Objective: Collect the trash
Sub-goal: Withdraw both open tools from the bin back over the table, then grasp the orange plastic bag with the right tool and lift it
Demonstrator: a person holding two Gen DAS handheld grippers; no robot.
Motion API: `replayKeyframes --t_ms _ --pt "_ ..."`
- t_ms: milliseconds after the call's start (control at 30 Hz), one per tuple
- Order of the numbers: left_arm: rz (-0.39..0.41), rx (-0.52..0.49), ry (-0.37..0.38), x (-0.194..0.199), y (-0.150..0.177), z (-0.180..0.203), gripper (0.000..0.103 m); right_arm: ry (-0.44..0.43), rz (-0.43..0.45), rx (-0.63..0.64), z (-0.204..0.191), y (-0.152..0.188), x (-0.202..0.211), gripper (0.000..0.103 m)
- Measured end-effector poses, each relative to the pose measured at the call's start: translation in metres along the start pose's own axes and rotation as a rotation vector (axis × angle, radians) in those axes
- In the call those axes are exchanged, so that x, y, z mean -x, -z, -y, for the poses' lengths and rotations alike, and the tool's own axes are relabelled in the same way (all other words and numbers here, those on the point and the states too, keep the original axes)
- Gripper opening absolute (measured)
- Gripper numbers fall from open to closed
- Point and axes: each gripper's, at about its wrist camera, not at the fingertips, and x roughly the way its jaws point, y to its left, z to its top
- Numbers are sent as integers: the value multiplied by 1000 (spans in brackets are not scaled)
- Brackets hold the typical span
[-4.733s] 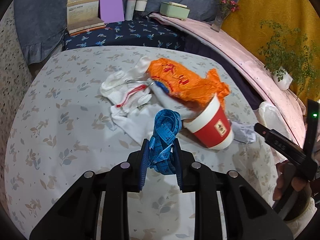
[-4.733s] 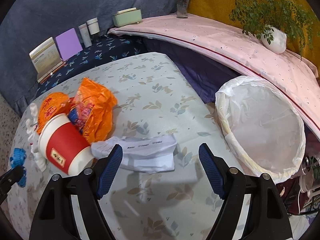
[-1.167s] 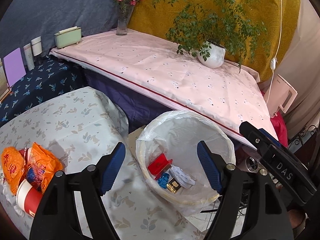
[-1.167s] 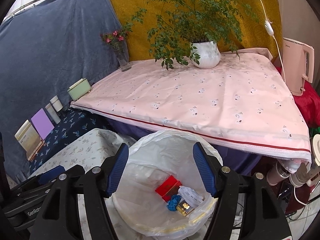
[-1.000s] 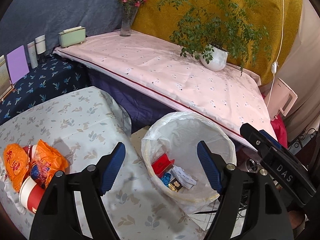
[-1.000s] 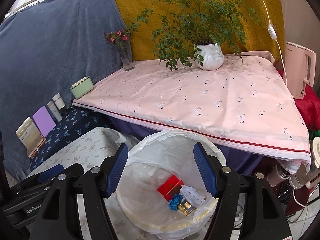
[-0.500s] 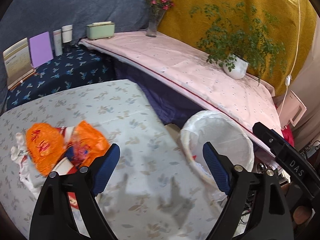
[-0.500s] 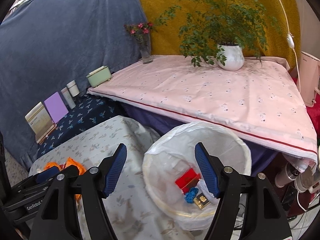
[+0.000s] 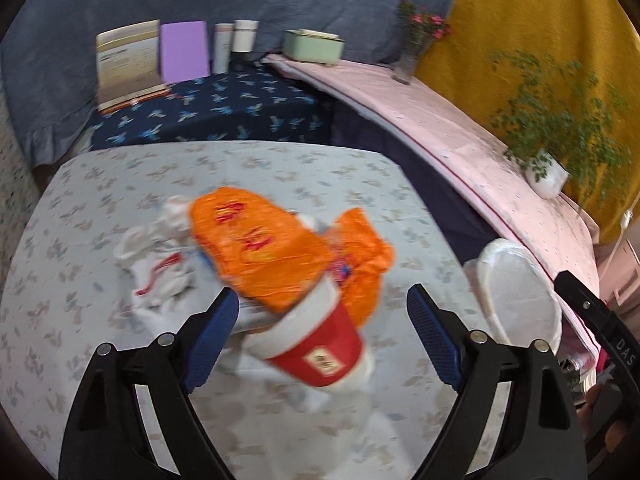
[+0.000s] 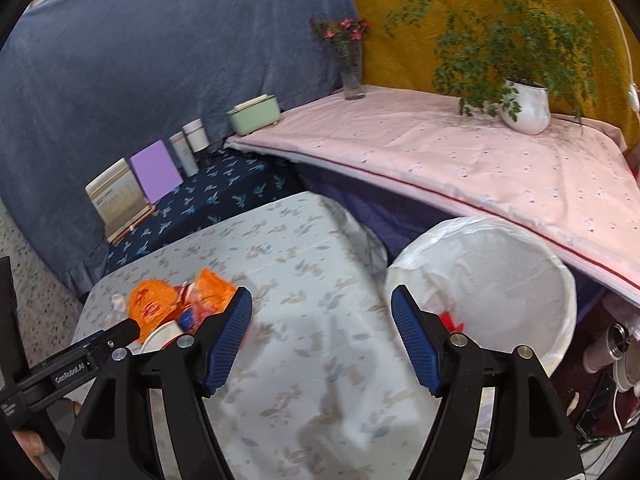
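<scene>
Red cup (image 9: pixel 320 350) lies tipped, mouth toward upper left.

Backdrop: you have a blue-grey drape (image 10: pixel 168 80) on the left and a mustard cloth (image 10: pixel 404 12) on the right
Pink-covered ledge (image 10: pixel 460 152): you can see a white pot with a green plant (image 10: pixel 524 106), a glass vase of pink flowers (image 10: pixel 352 68) and a mint-green box (image 10: pixel 254 114) on it
Dark floral cloth (image 9: pixel 208 116): against the drape you have a purple card (image 9: pixel 185 51), an open booklet (image 9: pixel 128 60) and two pale canisters (image 9: pixel 234 46), side by side
Pale leaf-print tablecloth (image 9: pixel 72 280): it covers the table nearest you
</scene>
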Motion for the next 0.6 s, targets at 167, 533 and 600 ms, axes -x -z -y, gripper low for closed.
replayKeyframes --t_ms 167,533,600 --pt "13 50 -64 9 5 -46 82 -40 -36 49 -35 12 -9 69" --pt "-7 102 -87 14 22 -97 82 -119 -125 132 -98 35 -35 69" --pt "-10 115 -86 14 25 -104 82 -132 -140 141 -108 36 -42 69"
